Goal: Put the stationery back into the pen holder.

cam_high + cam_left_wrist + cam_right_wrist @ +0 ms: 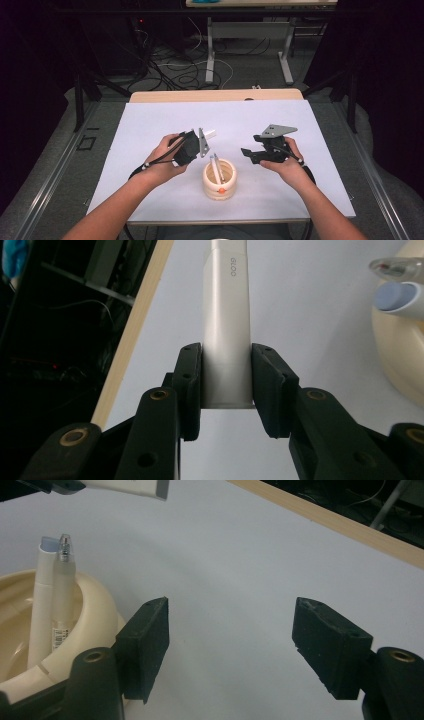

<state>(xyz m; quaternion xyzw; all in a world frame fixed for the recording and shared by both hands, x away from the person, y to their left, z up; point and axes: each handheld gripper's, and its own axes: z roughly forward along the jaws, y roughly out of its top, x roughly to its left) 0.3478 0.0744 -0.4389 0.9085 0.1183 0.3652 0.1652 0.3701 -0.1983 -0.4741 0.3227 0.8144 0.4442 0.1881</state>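
Item 1. Left gripper point(200, 141): jaws clamped on one white squeeze tube point(227, 325), pads pressing both of its flat sides near the crimped end, the tube running straight out ahead of the jaws. The grip sits low on the tube, probably so the free length can be steered into a container.

Item 2. Right gripper point(248, 154): jaws standing wide apart, nothing between them, bare white tabletop point(240, 580) beneath. It hangs well apart from the tube, likely as a spare hand.

Item 3. One cream ribbed holder point(220, 181), low and round, just beside and below the left gripper, between the two grippers. Its open mouth faces up, and it seems the likely destination for the tube.

Item 4. Inside the holder: two slim pen-like sticks leaning together against the rim, one white stick with a pale blue tip point(42, 605) and one clear-tipped stick point(64, 580).

Count: tubes one; holders one; sticks two; grippers two.
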